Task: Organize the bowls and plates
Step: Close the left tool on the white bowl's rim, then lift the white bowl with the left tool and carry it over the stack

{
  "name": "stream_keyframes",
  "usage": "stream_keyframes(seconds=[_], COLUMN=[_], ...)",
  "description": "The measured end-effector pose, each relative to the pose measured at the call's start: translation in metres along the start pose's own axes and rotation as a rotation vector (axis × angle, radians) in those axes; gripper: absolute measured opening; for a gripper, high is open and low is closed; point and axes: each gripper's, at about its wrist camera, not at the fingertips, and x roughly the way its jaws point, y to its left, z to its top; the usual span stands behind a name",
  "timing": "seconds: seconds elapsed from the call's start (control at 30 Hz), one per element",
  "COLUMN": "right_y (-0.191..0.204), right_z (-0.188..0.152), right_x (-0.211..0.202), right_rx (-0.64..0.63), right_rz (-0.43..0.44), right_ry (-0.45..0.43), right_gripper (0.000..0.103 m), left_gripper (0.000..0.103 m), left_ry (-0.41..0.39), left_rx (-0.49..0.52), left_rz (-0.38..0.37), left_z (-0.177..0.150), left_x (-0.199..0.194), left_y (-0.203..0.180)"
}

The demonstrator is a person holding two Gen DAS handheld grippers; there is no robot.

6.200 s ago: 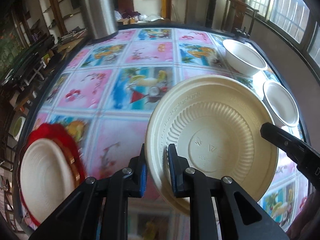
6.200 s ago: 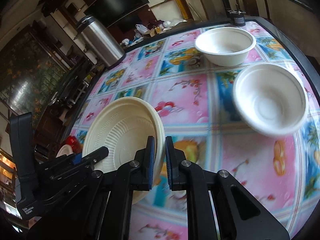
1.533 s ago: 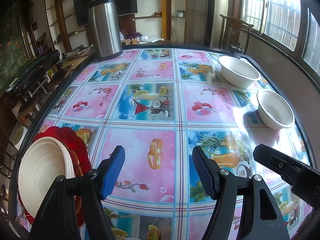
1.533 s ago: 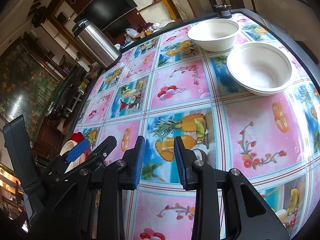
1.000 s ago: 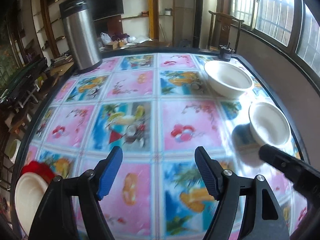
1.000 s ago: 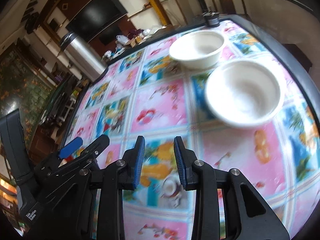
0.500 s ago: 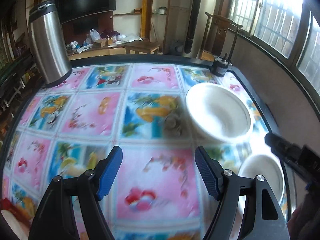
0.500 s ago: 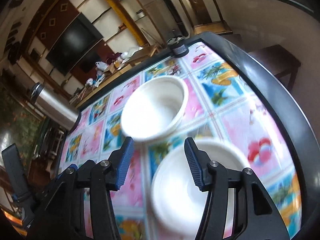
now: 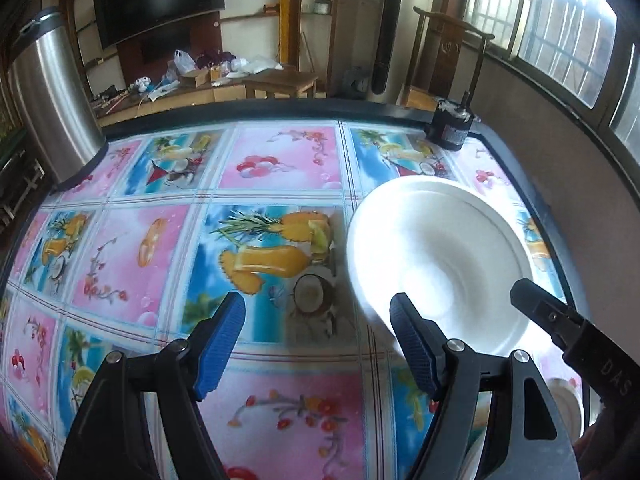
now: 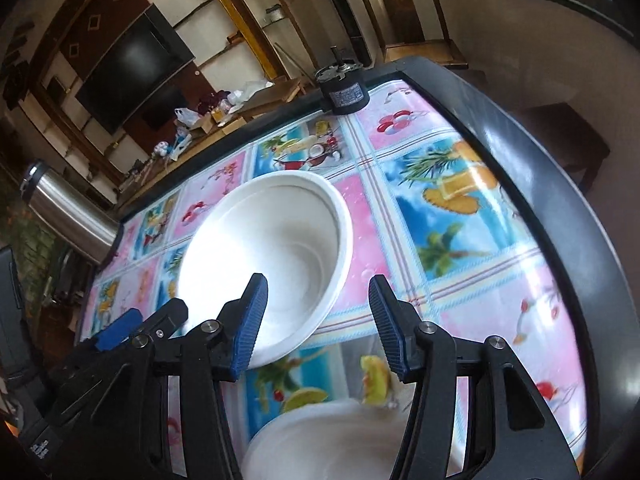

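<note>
**Both grippers over the bowls, jaws apart**

The left gripper (image 9: 318,334) hangs empty, the far bowl (image 9: 436,256) just beyond its right finger. The right gripper (image 10: 316,322), jaws spread and empty, has the near bowl (image 10: 328,444) just beneath it on the table (image 10: 460,208).

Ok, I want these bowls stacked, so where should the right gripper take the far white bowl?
Grip the far white bowl by its thin rim, on its near edge. It sits upright, mouth up, too wide to span. The right gripper, jaws open and empty, can drop one finger inside the wall and one outside.
</note>
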Motion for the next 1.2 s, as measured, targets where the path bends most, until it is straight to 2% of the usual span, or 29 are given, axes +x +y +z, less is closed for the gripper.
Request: stream_keyframes(seconds=[0.07, 0.13, 0.23, 0.27, 0.3, 0.33, 0.37, 0.43, 0.57, 0.67, 0.87, 1.07, 1.2], right_y=[-0.002, 0.001, 0.001, 0.000, -0.001, 0.000, 0.004, 0.014, 0.023, 0.046, 0.083, 0.100, 0.105], right_z=[0.005, 0.008, 0.009, 0.008, 0.006, 0.004, 0.001, -0.007, -0.023, -0.044, -0.101, -0.168, -0.207], right_x=[0.004, 0.009, 0.015, 0.014, 0.012, 0.010, 0.008, 0.001, -0.010, -0.018, -0.039, -0.069, -0.096], right_rx=[-0.007, -0.047, -0.076, -0.073, -0.071, -0.076, -0.089, -0.134, -0.111, -0.144, -0.198, -0.219, -0.218], right_rz=[0.000, -0.029, -0.042, -0.028, -0.012, 0.011, 0.029, 0.009, 0.077, 0.105, 0.142, 0.164, 0.172], right_ry=[0.012, 0.022, 0.035, 0.032, 0.028, 0.029, 0.034, 0.028, 0.050, 0.072, 0.121, 0.151, 0.141], right_gripper=[0.041, 0.020, 0.012, 0.011, 0.010, 0.009, 0.009, 0.009, 0.009, 0.009, 0.009, 0.009, 0.009], left_gripper=[0.075, 0.075, 0.073, 0.055, 0.023, 0.021, 0.020, 0.020, 0.019, 0.019, 0.019, 0.019, 0.019], left_ry=[0.021, 0.028, 0.040, 0.047, 0.060, 0.095, 0.116, 0.112, 0.126, 0.136, 0.156, 0.138, 0.129], left_rx=[0.003, 0.014, 0.032, 0.037, 0.042, 0.049, 0.054, 0.057, 0.019, 0.004, -0.030, -0.041, -0.035], left_rz=[-0.001, 0.013, 0.029, 0.032, 0.034, 0.019, 0.027, 0.037, 0.023, 0.047, 0.056, 0.071, 0.078], left_z=[0.003, 0.005, 0.004, 0.003, 0.002, -0.001, -0.003, -0.010, -0.025, -0.042, -0.091, -0.142, -0.180], left_x=[0.007, 0.012, 0.018, 0.019, 0.020, 0.023, 0.024, 0.019, -0.003, -0.023, -0.067, -0.111, -0.137], left_y=[-0.003, -0.006, -0.012, -0.013, -0.014, -0.015, -0.015, -0.012, 0.013, 0.034, 0.075, 0.103, 0.112])
